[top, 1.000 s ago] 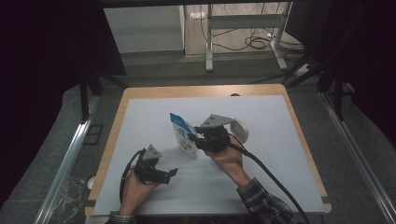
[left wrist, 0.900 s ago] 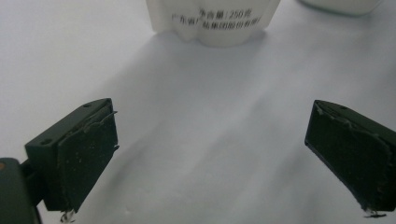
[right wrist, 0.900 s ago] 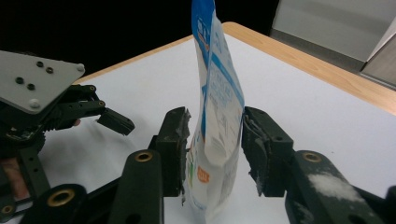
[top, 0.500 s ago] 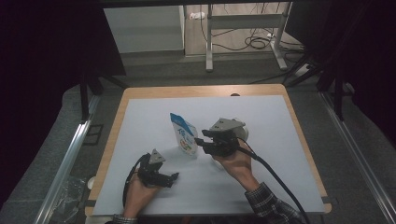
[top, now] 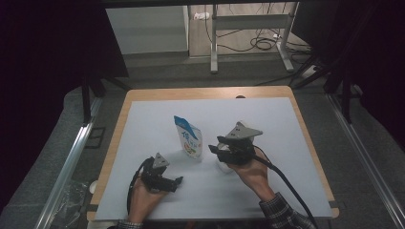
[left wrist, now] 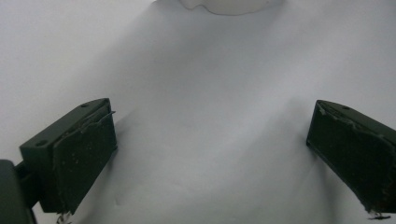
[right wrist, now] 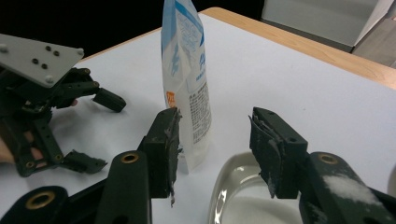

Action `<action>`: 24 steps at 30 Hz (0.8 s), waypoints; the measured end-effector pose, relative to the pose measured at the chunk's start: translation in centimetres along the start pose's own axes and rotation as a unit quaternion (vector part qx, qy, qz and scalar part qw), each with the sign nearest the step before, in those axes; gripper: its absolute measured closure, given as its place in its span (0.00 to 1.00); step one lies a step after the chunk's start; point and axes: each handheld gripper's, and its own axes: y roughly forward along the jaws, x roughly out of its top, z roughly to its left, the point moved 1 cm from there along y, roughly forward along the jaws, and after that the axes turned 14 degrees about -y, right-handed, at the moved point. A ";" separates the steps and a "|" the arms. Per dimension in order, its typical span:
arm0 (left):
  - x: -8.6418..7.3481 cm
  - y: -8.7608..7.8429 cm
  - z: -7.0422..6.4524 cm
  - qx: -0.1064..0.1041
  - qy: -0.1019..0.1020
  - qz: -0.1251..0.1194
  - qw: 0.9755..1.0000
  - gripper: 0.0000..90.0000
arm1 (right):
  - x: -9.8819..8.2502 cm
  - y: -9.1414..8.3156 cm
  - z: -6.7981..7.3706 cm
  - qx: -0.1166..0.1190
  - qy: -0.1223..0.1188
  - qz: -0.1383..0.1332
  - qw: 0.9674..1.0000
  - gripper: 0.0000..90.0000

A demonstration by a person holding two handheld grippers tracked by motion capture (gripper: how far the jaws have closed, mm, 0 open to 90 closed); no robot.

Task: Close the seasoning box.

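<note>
A blue and white pouch (top: pixel 188 138) (right wrist: pixel 187 84) stands upright on the white sheet. My right gripper (top: pixel 216 145) (right wrist: pixel 215 123) sits just right of it, pointing at it, apart from it. Its jaws have just been opening and nothing is between them. Below that gripper lies a white bowl (top: pixel 224 168) (right wrist: pixel 224 177) holding white powder, and powder clings to the right jaw's arm. My left gripper (top: pixel 174 183) (left wrist: pixel 210 154) (right wrist: pixel 105 133) rests low near the front left, open wide over bare sheet.
The white sheet (top: pixel 286 143) covers a wooden table top (top: pixel 205 93). Metal rails (top: pixel 71 157) run along both sides. A cable (top: pixel 286 183) trails from the right gripper toward the front right. A white rounded edge (left wrist: pixel 229 4) shows ahead of the left jaws.
The right gripper has drawn back to the right, away from the pouch, which stays standing. Its jaws stand wider. The left hand has barely moved.
</note>
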 end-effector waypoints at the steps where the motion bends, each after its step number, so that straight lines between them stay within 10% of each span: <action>1: 0.0 0.0 0.0 0.000 0.000 0.000 1.000 0.02 | -0.1 -0.2 0.0 0.002 0.002 -0.001 1.000 0.59; 24: 0.0 0.0 0.0 0.000 0.001 0.000 1.000 0.02 | -3.0 -4.8 -1.0 -0.012 0.023 -0.010 1.000 0.99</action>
